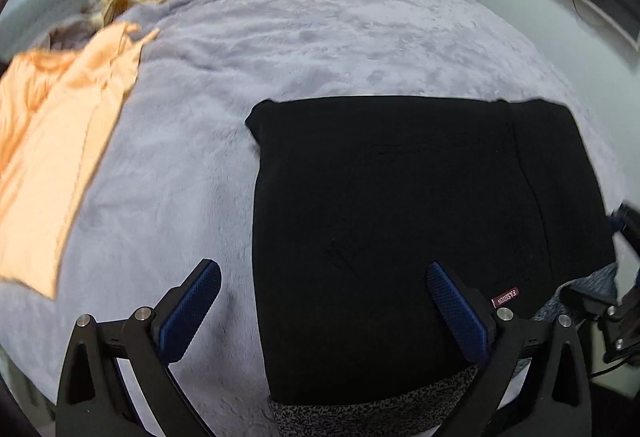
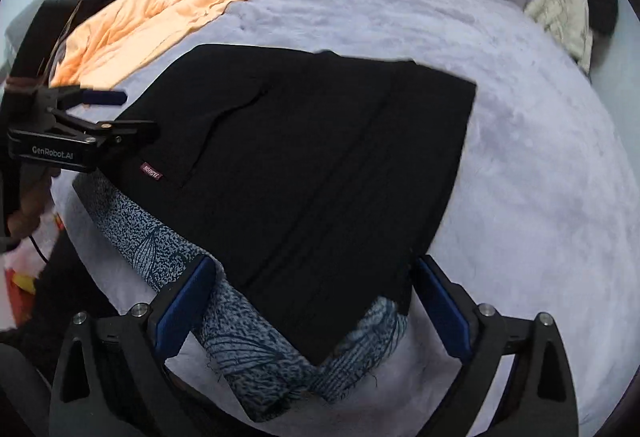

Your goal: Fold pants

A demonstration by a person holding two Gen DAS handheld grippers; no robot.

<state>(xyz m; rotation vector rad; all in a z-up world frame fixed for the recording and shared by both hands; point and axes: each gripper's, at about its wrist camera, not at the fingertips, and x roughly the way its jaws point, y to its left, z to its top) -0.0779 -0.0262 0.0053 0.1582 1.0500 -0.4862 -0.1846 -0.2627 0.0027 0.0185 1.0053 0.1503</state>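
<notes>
Left gripper (image 1: 324, 301) jaws spread wide, nothing held; folded black pants (image 1: 420, 229) lie ahead, under its right finger. Right gripper (image 2: 316, 297) likewise wide, empty, straddling the pants' near corner above a speckled blue-grey garment (image 2: 256, 353), possibly leggings. Beyond: lavender blanket (image 2: 540, 177), orange garment (image 1: 60, 141).

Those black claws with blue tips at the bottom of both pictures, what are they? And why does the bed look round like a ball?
They are grabbing tools; a person holds one in each hand. Each carries a camera with a very wide lens, which bends the flat bed round. One picture looks along the left gripper, the other along the right gripper. Both are open, holding nothing. On the grey blanket lie folded black pants over a speckled cloth. An orange garment lies to the side.
</notes>
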